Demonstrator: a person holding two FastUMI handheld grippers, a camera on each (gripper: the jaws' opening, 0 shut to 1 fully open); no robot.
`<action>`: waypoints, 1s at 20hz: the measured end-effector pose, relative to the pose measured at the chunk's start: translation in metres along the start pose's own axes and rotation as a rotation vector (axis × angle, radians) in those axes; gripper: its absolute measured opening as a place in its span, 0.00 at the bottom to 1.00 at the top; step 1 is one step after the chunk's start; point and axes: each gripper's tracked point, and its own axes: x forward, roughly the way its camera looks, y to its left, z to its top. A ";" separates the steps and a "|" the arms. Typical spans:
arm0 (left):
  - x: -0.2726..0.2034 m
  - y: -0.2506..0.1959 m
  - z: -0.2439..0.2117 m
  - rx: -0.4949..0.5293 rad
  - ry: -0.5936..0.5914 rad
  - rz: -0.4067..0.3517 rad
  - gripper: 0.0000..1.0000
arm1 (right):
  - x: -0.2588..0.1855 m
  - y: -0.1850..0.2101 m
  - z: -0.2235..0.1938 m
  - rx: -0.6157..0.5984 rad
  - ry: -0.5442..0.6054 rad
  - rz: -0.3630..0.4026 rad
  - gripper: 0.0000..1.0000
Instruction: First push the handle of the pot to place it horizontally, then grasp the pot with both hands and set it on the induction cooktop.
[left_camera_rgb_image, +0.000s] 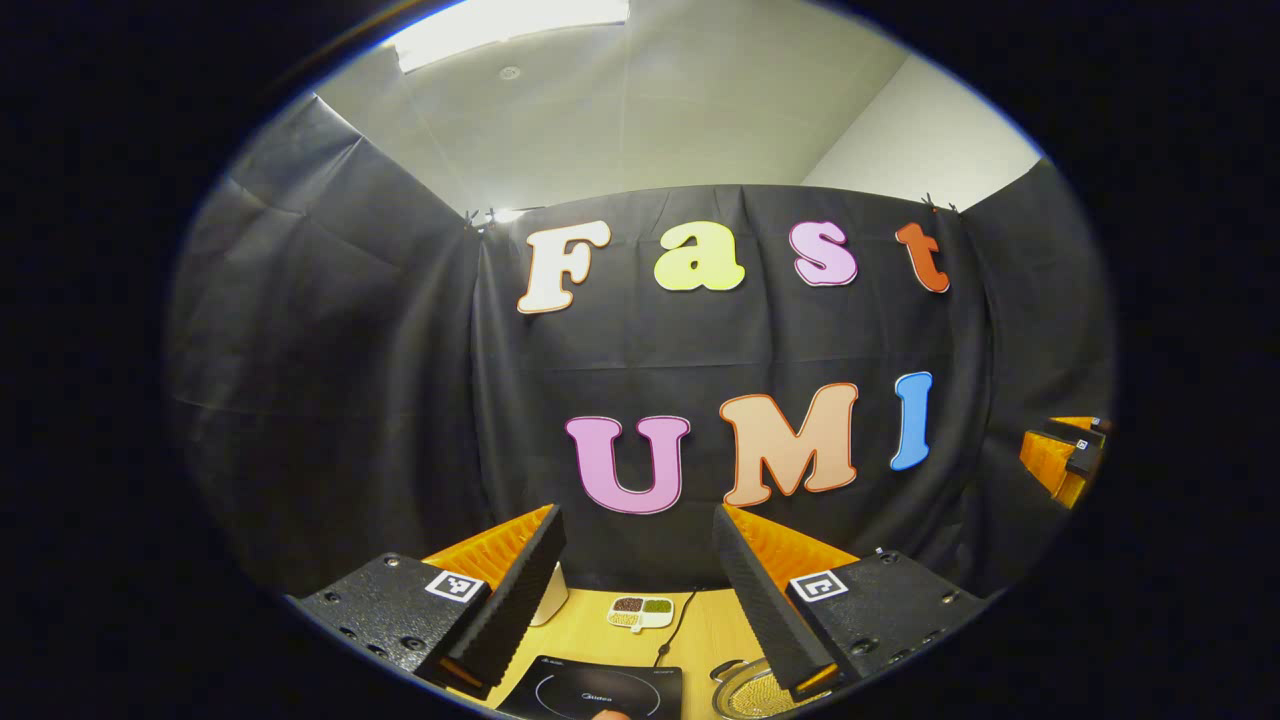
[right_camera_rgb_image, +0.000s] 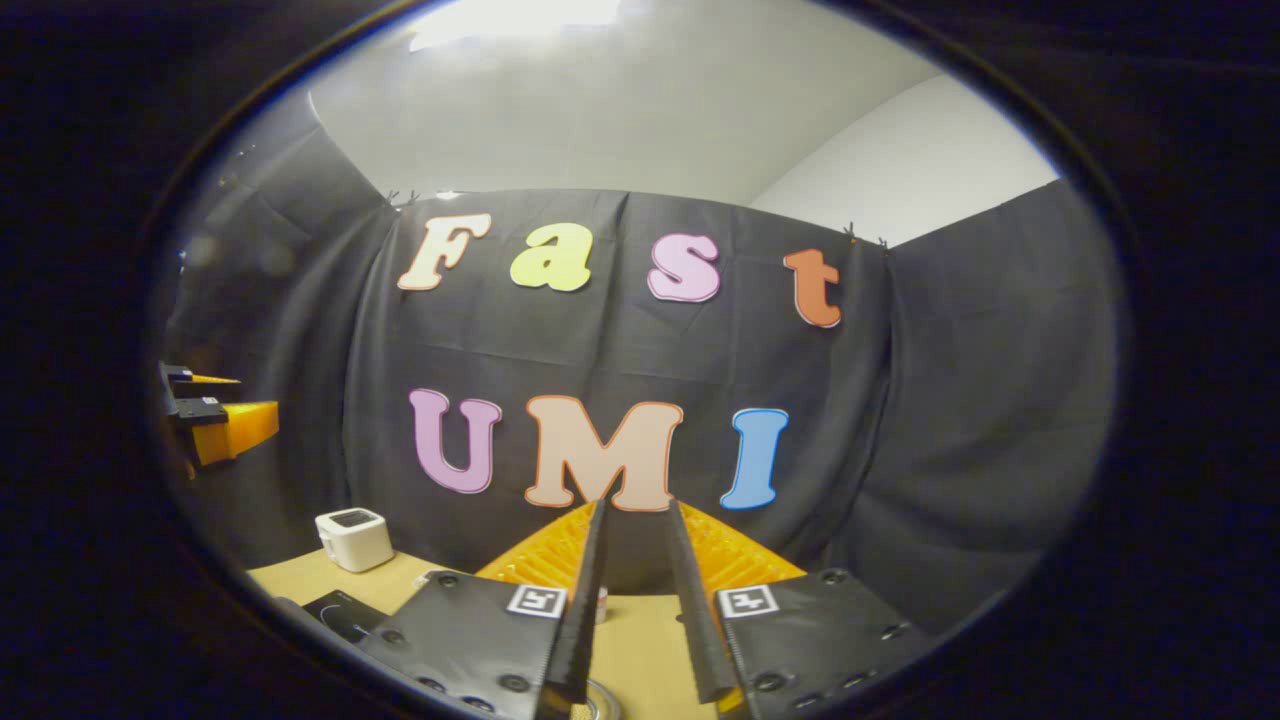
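Two claws hang raised above the pale wooden counter (left_camera_rgb_image: 700, 625), both tilted up toward the booth wall. The left claw (left_camera_rgb_image: 640, 585) is spread wide with nothing between its fingers; the right claw (right_camera_rgb_image: 635, 600) is narrowed to a slim gap, also holding nothing. Below the left claw lies the flat black induction cooktop (left_camera_rgb_image: 595, 690), and just to its right the metal pot (left_camera_rgb_image: 745, 690) peeks in at the view's bottom edge, a dark loop at its rim; its handle's angle cannot be made out. A small divided dish of grains (left_camera_rgb_image: 641, 611) and a white cube-shaped timer (right_camera_rgb_image: 352, 538) sit farther back. The handle push looks not yet begun. To do it well, lower one claw beside the handle, nudge it sideways slowly, and keep the fingers low so the pot turns rather than tips.
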 end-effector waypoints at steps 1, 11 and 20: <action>-0.001 0.000 -0.001 0.000 0.002 -0.001 0.95 | -0.002 0.000 0.000 -0.006 0.004 -0.001 0.30; -0.003 -0.001 0.000 0.011 -0.002 -0.005 0.95 | -0.006 0.025 -0.017 -0.008 0.040 0.070 0.14; -0.005 0.002 -0.004 0.035 -0.001 -0.003 0.95 | -0.013 0.047 -0.067 -0.019 0.152 0.132 0.14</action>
